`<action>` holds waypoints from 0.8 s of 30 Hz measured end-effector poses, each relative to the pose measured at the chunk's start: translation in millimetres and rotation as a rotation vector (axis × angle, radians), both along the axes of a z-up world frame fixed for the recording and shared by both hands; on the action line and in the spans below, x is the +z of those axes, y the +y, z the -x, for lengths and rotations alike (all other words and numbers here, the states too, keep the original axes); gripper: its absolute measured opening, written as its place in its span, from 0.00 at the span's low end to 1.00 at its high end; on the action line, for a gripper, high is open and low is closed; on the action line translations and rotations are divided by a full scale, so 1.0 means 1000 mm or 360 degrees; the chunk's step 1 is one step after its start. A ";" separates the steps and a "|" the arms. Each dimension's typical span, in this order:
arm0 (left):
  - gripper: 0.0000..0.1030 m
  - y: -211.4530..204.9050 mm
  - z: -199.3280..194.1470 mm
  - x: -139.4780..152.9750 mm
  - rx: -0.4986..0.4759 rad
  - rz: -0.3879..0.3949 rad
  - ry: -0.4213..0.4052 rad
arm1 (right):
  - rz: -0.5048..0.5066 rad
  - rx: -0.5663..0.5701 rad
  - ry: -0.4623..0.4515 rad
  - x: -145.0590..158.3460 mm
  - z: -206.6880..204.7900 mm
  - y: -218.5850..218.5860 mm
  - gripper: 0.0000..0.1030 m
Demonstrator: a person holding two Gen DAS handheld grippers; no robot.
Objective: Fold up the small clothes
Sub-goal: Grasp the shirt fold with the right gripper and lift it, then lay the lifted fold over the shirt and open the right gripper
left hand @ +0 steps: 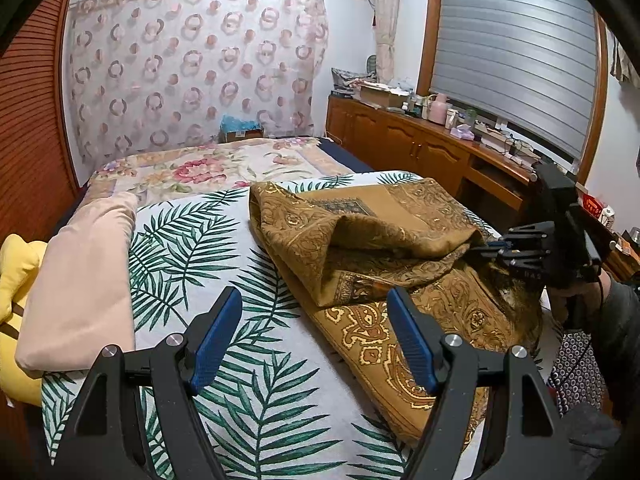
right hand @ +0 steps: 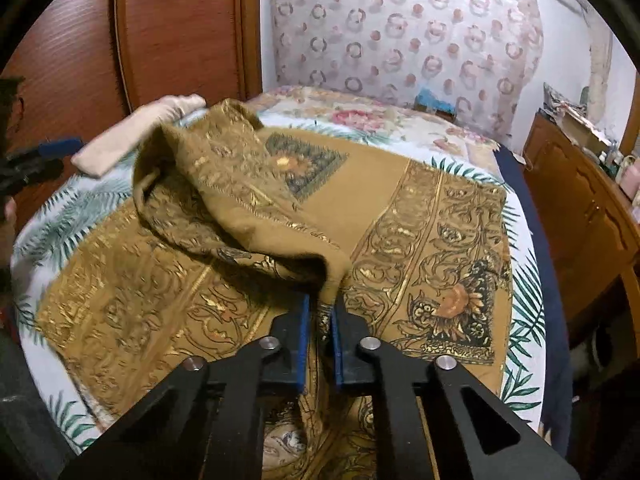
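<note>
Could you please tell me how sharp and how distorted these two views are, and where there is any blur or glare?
Left wrist view: mostly sharp, the gold scarf crisp; strong fisheye bend in the window frame, dark corners. Right wrist view: softer, smeared at the wardrobe and the scarf's left side; gold print glints mildly; the right tongs are in focus.
</note>
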State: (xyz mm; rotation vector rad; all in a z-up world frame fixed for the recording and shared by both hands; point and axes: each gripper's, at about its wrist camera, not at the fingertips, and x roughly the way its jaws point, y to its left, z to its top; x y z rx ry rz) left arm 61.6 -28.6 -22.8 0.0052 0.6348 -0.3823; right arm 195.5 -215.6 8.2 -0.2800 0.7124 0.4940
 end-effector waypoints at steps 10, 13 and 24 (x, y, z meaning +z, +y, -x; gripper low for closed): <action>0.74 -0.003 0.003 0.001 -0.0013 0.0009 -0.0018 | -0.0222 0.0015 -0.0245 0.048 0.055 -0.026 0.06; 0.74 -0.002 0.004 0.002 -0.0013 0.0020 -0.0023 | -0.0222 0.0010 -0.0304 0.061 0.073 -0.034 0.05; 0.74 -0.005 0.006 0.002 -0.0028 0.0027 -0.0027 | -0.0102 -0.0263 -0.0186 0.038 0.088 -0.092 0.06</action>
